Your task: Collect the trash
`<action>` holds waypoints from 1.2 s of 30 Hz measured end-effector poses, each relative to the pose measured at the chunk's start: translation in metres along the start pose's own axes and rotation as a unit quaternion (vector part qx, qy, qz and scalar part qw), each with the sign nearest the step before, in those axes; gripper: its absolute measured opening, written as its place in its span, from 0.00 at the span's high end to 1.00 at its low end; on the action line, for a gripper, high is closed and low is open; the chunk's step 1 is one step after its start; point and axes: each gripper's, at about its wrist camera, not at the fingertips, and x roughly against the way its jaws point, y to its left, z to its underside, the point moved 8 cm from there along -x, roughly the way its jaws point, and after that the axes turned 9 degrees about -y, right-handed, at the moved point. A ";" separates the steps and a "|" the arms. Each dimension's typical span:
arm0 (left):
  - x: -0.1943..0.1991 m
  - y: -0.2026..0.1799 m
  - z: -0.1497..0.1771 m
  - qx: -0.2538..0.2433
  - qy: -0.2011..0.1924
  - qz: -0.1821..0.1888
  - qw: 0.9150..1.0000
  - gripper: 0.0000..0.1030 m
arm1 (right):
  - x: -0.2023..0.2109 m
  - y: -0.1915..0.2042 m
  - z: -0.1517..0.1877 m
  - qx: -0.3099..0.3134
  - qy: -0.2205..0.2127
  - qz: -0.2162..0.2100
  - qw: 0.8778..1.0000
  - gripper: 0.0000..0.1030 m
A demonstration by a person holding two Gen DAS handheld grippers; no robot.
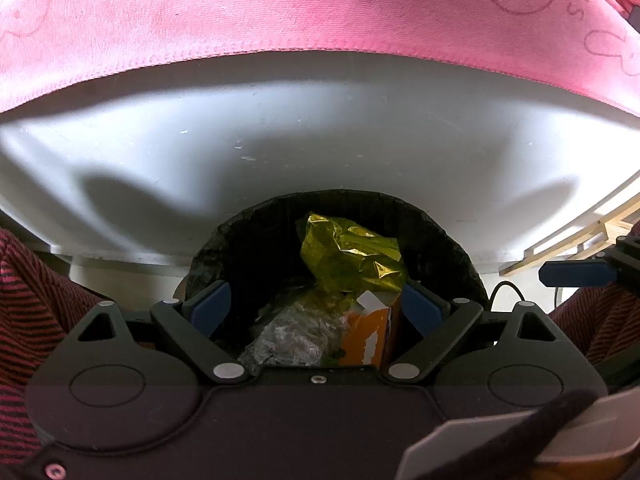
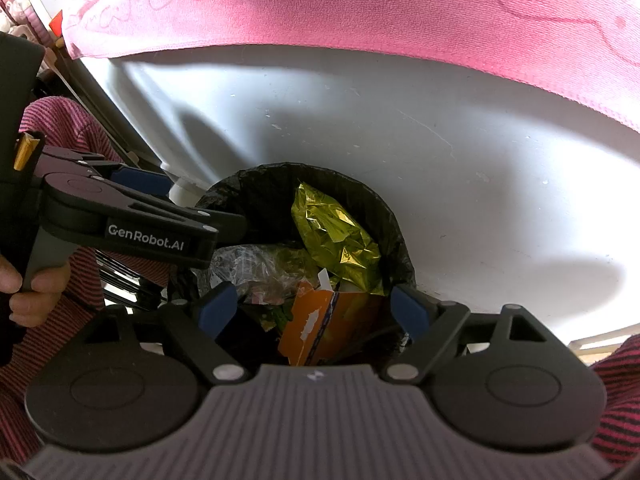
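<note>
Both grippers, left [image 1: 316, 308] and right [image 2: 314, 308], hover jaws released over a black-lined bin [image 2: 384, 216] holding crumpled gold foil [image 2: 336, 240].

A black-lined trash bin [image 1: 336, 216] sits low in the centre of the frame, open at the top. Inside, a crumpled gold foil wrapper [image 1: 352, 252] lies uppermost, above a torn orange carton [image 1: 368, 336] and clear crinkled plastic [image 1: 296, 332] at lower left.

We read only one marking: "GenRobot.AI" in white letters on the side of the black plastic left gripper [image 2: 224, 222], seen from the right wrist.
</note>
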 end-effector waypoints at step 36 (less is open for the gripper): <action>-0.002 0.002 0.001 0.002 0.005 -0.002 1.000 0.11 | 0.000 0.000 0.000 -0.002 -0.001 0.000 1.000 0.11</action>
